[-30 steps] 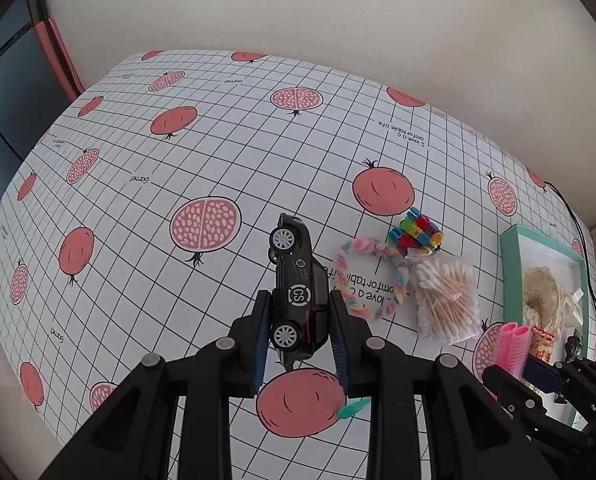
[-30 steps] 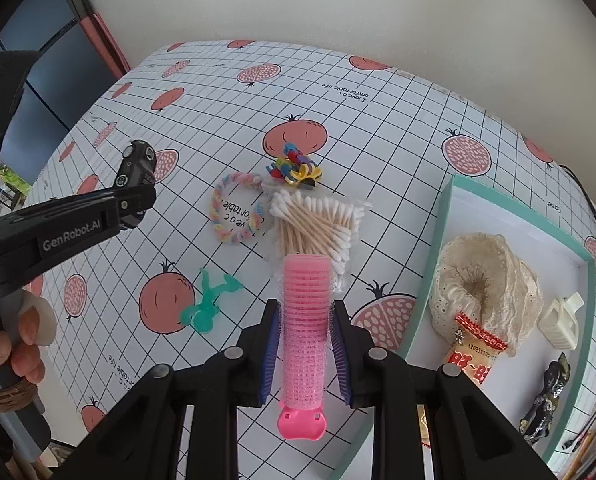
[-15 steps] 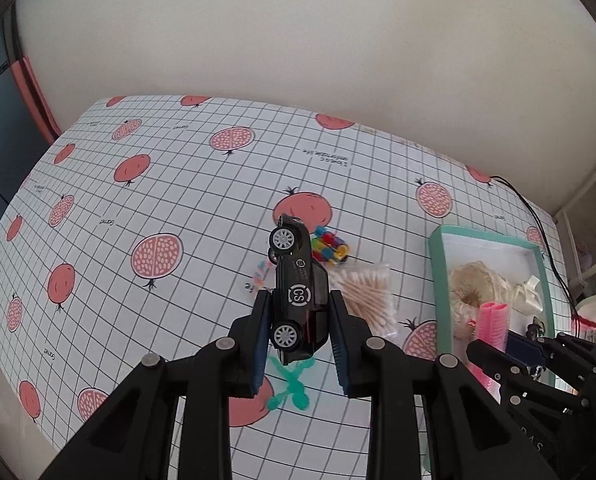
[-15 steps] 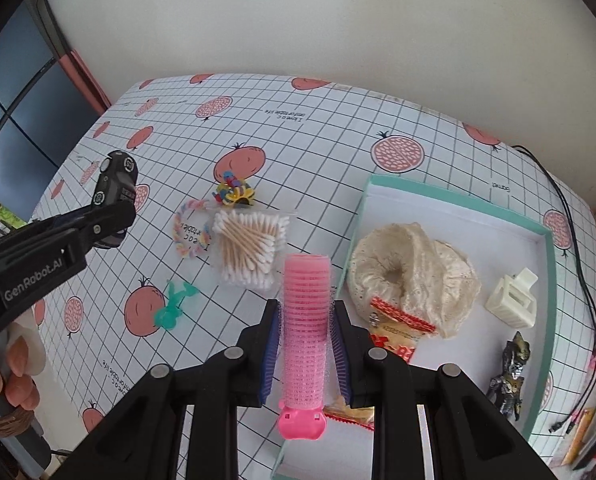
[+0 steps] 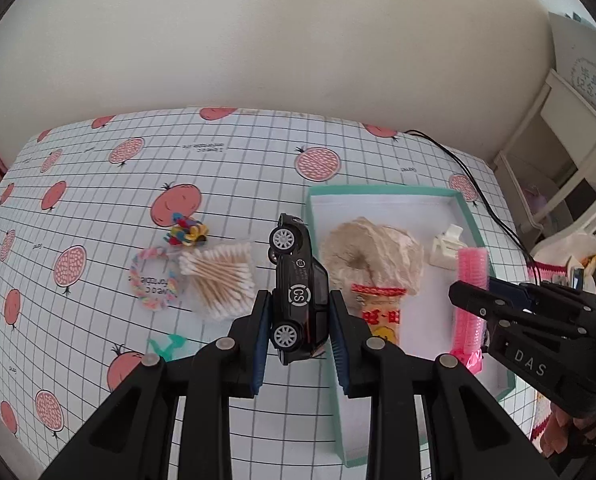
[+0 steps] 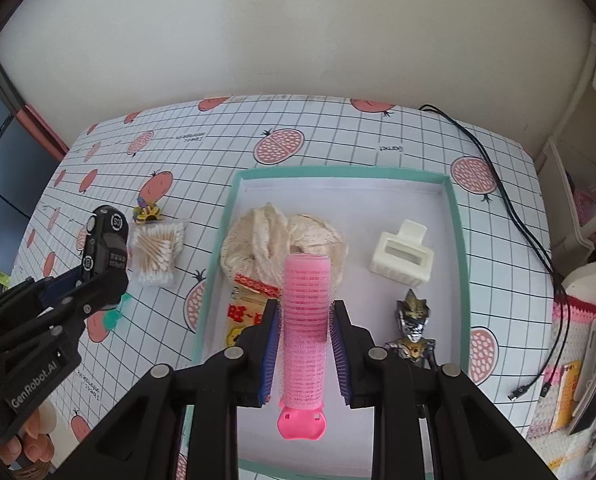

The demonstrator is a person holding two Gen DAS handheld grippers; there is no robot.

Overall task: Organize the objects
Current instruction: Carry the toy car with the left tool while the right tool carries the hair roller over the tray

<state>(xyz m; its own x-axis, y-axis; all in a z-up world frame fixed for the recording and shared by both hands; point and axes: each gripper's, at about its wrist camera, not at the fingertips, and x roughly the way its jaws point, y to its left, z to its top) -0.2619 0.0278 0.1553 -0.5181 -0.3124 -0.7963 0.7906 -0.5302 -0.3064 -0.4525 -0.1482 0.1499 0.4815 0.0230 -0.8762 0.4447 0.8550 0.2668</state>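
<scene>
Right wrist: hair roller (image 6: 306, 320) lengthwise between tongs (image 6: 304, 354)

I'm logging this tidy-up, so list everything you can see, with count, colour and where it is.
Toy car: 1, black, held in left tongs, in the air by the tray's left edge.
Hair roller: 1, pink, held in right tongs above the tray.
Tray: 1, teal rim, white inside, on the right of the table.
Scrunchie: 1, cream, in tray.
Snack packet: 1, red and yellow, in tray.
Hair clip: 1, white, in tray.
Figurine: 1, silver, in tray.
Cotton swabs: 1 pack, white tips, on table.
Hair tie: 1, pastel, on table.
Small clips: bundle, multicoloured, on table.
Green clip: 1, partly hidden.
Cable: 1, black, right side.
Tablecloth: 1, white grid, pink fruit.
Left tongs: black, shut.
Right tongs: black, shut.
</scene>
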